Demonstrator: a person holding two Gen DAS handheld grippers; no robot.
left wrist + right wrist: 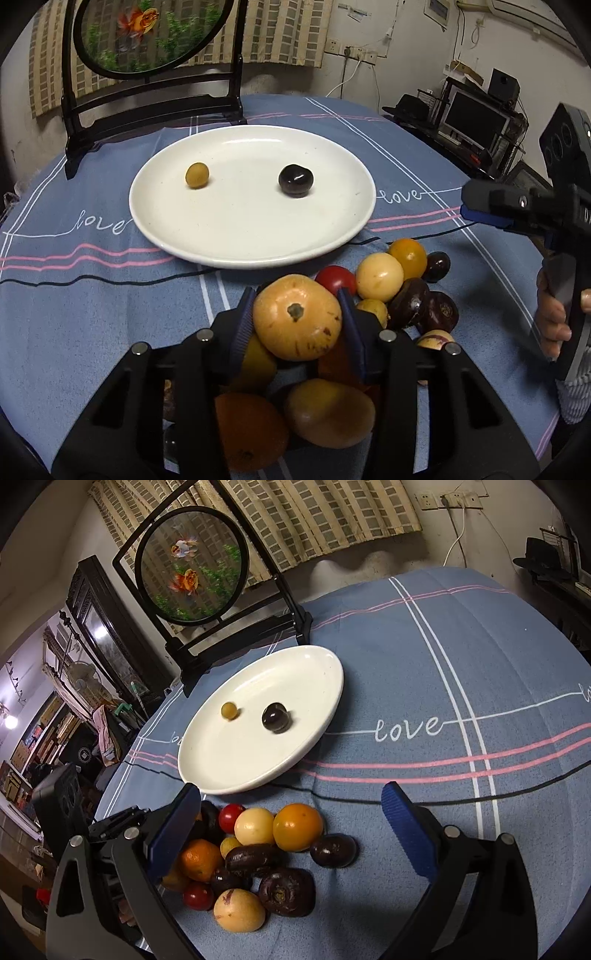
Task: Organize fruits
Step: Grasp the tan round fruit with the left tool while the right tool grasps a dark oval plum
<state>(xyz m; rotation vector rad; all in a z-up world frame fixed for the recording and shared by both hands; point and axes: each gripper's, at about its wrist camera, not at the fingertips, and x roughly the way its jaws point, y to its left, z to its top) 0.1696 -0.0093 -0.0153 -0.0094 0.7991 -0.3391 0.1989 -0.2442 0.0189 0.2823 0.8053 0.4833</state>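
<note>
- The left gripper [297, 325] had its blue-padded fingers [242, 325] clamped on either side of a large yellow-orange fruit [297, 317] — round, smooth, with a dark stem scar facing the camera and a few brown specks on its skin.
- That fruit was held above the near part of the fruit pile [258, 856], with more orange and yellow fruits visible beneath the fingers in the left wrist view.
- The pile lay on the desk's blue cloth [424, 646], just in front of the plate; it mixed a red tomato [231, 818], a pale cream fruit [254, 826], an orange fruit [297, 826], a mandarin [201, 859], several dark purple fruits [287, 890] and a pale yellow fruit [239, 911] with a purplish spot.
- The white plate [255, 240] held only two things: a small olive-yellow fruit [197, 175] toward its left and a glossy dark purple fruit [296, 180] toward its right, well apart from each other.
- The right gripper [291, 812] hovered over the pile with its fingers [402, 827] spread wide, holding nothing; in the left wrist view it appeared at the right edge, gripped by a hand [552, 317].
- Behind the plate stood a round goldfish screen [190, 565] in a black frame.
</note>
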